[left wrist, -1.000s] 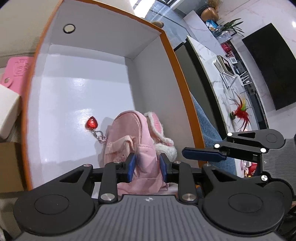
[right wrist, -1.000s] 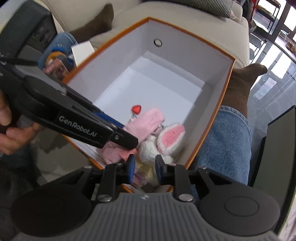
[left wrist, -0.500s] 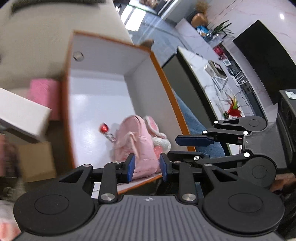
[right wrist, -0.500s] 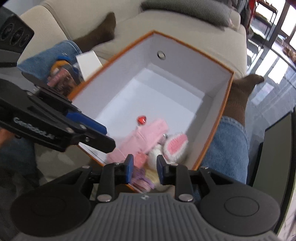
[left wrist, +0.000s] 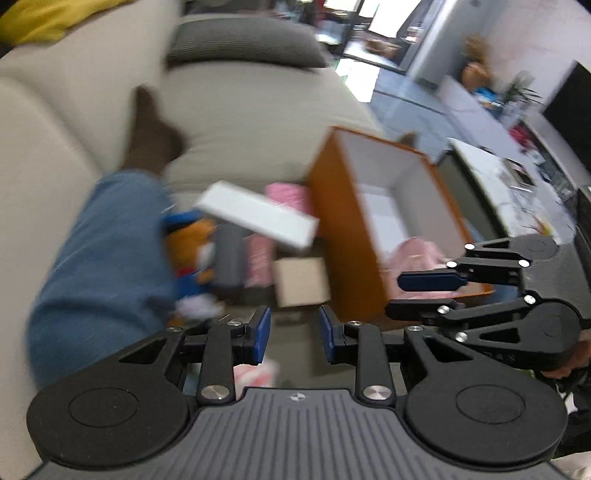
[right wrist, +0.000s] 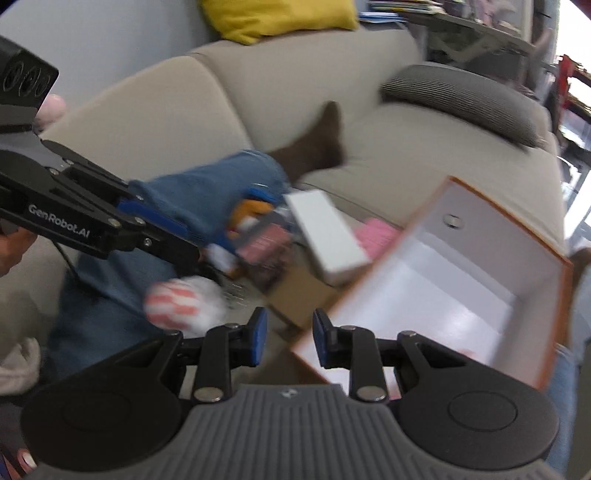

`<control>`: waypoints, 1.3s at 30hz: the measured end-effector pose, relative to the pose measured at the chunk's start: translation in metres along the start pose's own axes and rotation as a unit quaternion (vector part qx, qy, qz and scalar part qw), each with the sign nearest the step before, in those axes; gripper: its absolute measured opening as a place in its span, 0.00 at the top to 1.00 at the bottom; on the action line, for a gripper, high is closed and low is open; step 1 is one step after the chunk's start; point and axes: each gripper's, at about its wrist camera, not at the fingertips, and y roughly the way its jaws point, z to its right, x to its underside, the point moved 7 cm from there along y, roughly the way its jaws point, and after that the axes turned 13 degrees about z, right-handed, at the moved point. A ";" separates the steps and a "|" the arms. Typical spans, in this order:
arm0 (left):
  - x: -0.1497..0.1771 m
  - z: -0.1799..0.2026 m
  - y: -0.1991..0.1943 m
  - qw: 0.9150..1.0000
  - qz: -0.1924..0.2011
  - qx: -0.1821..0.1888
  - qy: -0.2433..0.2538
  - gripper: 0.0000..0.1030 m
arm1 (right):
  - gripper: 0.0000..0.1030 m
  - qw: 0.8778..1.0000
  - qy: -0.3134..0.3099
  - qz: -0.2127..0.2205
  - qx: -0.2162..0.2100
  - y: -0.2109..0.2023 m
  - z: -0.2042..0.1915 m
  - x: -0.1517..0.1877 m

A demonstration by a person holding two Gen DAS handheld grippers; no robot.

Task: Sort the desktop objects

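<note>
An orange box with a white inside [left wrist: 369,229] [right wrist: 461,280] holds a pink plush item [left wrist: 417,254]. To its left lies a pile: a white flat box [left wrist: 258,214] [right wrist: 325,236], a blue-and-orange plush toy [left wrist: 192,254] [right wrist: 251,214], a small cardboard box [left wrist: 301,280] and a red-and-white striped ball [right wrist: 177,302]. My left gripper [left wrist: 293,334] is open and empty, short of the cardboard box. My right gripper [right wrist: 288,341] is open and empty, at the orange box's near corner. Both views are blurred.
A beige sofa [left wrist: 240,110] [right wrist: 288,85] with a grey cushion [right wrist: 461,99] and a yellow cushion [right wrist: 277,14] lies behind. A person's jeans leg [left wrist: 99,266] and brown sock [right wrist: 317,140] rest beside the pile. A dark TV [left wrist: 565,110] is far right.
Both grippers have pulled back out of the orange box and swung left towards the pile. The pink plush stays in the box. Both jaws stay open and empty.
</note>
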 end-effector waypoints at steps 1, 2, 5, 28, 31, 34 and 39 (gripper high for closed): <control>0.005 -0.010 -0.002 1.000 -0.004 -0.006 -0.011 0.69 | 0.71 1.000 0.000 0.001 -0.009 0.006 -0.009 -0.001; 0.009 -0.018 -0.005 1.000 -0.005 -0.011 -0.021 0.69 | 0.69 1.000 0.000 0.000 -0.017 0.011 -0.018 -0.001; 0.024 -0.033 -0.003 0.999 -0.011 -0.014 -0.045 0.69 | 0.64 0.999 -0.003 -0.003 -0.041 0.027 -0.042 0.003; 0.083 -0.023 0.032 0.987 -0.073 0.105 -0.093 0.60 | 0.63 0.997 -0.018 -0.058 0.040 0.071 -0.049 0.043; 0.080 -0.024 0.018 0.989 -0.065 0.101 -0.085 0.60 | 0.63 0.998 -0.018 -0.049 0.031 0.062 -0.055 0.044; 0.078 -0.033 0.006 0.993 -0.053 0.069 -0.078 0.60 | 0.63 0.999 -0.028 -0.038 0.001 0.057 -0.072 0.040; 0.073 -0.051 -0.009 0.996 -0.030 0.018 -0.080 0.60 | 0.63 0.996 -0.083 -0.026 -0.032 0.067 -0.102 0.033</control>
